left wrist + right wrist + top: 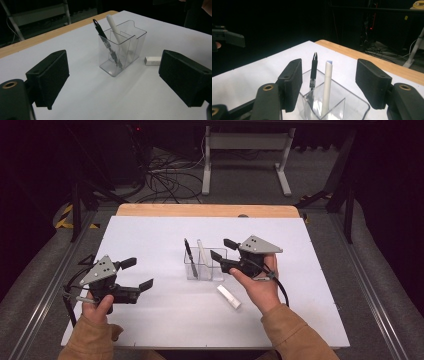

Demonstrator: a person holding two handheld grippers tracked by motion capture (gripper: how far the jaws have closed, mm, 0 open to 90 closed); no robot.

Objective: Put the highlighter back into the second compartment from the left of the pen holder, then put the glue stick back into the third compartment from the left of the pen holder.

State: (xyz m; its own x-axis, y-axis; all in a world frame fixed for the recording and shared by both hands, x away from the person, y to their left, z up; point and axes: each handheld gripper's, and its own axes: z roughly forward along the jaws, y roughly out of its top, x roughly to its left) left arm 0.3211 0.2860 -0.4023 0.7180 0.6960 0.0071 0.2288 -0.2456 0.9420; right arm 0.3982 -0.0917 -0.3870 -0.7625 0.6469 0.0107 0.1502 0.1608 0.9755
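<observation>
Standing in one clear holder (205, 265): two pens (189, 252) (both grippers (222, 249) spread, one eraser (229, 296) outside).

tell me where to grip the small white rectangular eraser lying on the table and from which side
Probably across its two long sides near the middle, coming straight down from above. The small white rectangular eraser lies flat on the white table top, apart from the clear plastic pen holder, so nothing blocks a top approach. The open right gripper is nearest.
</observation>
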